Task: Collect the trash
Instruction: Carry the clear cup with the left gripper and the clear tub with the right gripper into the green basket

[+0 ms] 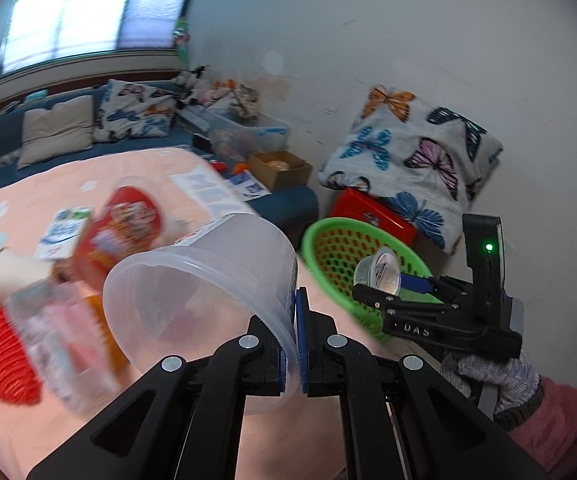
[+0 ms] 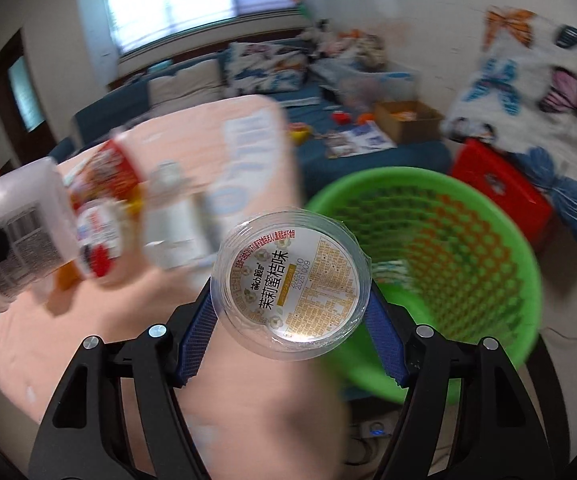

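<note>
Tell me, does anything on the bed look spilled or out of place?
Yes. Packaging lies scattered on the peach cover: a red snack bag tipped on its side and a paper cup lying over. Blur hides whether anything spilled.

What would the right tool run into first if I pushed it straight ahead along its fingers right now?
Probably the green basket. The right tool, shut on the small clear cup, points roughly at the basket's near rim and open mouth. Nothing else shows between them, though blur makes depth uncertain.
</note>
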Motion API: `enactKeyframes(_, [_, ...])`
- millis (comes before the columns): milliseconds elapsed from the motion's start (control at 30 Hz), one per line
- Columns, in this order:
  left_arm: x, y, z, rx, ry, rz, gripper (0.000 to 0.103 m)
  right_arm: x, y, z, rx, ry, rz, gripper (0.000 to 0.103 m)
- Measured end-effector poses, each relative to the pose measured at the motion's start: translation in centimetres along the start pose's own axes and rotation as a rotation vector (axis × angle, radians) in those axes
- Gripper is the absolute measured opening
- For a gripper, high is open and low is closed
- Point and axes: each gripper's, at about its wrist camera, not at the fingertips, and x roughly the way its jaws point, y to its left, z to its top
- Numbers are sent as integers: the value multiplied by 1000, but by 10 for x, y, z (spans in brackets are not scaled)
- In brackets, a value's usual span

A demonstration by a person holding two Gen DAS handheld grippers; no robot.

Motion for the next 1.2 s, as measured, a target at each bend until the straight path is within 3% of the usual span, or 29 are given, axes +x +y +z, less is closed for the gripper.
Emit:
enactKeyframes(167, [34, -25, 14, 31, 38, -41, 5, 8, -50, -6, 53, 31, -72, 70])
enactKeyframes(400, [89, -57, 28, 73, 111, -81, 5, 19, -88, -16, 101, 76, -102, 71])
enactKeyframes(533, [116, -73, 33, 100, 148, -107, 5, 23, -98, -16, 119, 81, -100, 77])
enactKeyframes(800, [164, -88, 36, 107, 215, -141, 5, 17, -111, -17, 136, 75, -112, 78])
enactKeyframes(1200, [197, -103, 25, 130, 281, -162, 14, 2, -124, -21, 164, 50, -134, 79])
